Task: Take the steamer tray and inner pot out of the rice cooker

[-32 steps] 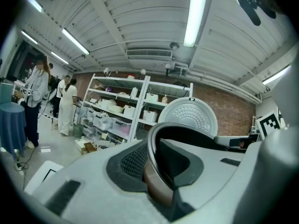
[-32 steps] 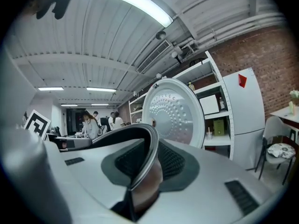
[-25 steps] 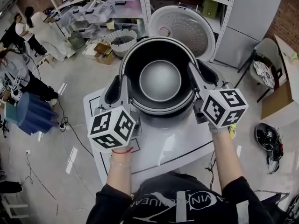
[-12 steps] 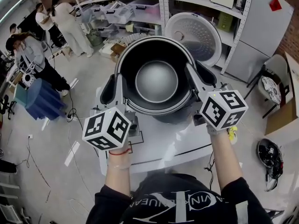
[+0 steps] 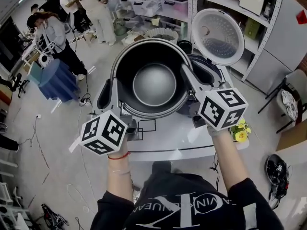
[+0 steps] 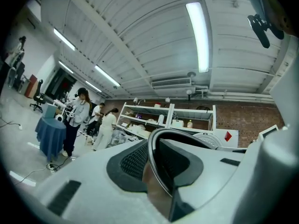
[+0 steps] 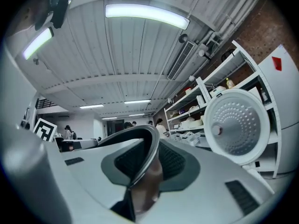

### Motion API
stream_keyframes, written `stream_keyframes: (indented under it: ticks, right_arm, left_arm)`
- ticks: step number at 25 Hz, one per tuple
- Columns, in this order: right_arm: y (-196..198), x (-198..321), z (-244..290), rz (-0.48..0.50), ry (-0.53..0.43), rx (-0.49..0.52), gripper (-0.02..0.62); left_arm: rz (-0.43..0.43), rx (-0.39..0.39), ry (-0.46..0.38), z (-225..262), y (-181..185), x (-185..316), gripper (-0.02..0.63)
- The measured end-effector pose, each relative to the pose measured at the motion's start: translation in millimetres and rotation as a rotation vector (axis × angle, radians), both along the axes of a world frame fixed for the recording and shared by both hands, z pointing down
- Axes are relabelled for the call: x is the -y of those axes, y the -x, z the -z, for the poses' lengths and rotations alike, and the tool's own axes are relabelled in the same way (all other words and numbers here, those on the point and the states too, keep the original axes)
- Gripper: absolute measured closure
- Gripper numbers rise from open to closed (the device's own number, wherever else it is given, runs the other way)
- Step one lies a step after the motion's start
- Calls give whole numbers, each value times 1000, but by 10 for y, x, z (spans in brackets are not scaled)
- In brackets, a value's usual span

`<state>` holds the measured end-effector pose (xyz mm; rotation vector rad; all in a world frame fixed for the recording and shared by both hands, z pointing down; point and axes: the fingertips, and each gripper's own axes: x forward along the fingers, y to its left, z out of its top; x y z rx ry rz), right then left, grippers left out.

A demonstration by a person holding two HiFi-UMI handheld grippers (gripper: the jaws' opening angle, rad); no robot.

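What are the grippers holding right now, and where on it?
Both hold the inner pot by its rim. The left gripper clamps the left side and the right gripper the opposite side, each with one jaw inside the wall and one outside.

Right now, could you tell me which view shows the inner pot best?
The head view: it shows the whole inner pot from above, rim and bottom. The left gripper view and right gripper view each show only an arc of its rim pinched between jaws.
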<state>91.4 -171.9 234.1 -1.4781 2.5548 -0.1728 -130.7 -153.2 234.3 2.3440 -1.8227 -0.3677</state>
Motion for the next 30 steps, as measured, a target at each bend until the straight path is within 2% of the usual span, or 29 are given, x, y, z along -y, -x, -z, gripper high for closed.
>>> stream_keyframes:
  ticks: [6,13,20,30]
  right_arm:
    - [488,-140,-226,111,55,-10,499]
    - [847,-341,-707,186,152,-20,499]
    - [1017,-571,-1192,200,247,-42,500]
    - [894,-860,-1868,158,397,-29,503]
  left_arm:
    - [111,-2,57,-233,459,-342,535]
    - [169,-27,143,-701,798,-646,535]
    - [160,-51,244,-1217,974,-848,535]
    - [100,-52,404,-1871,877,-1025,535]
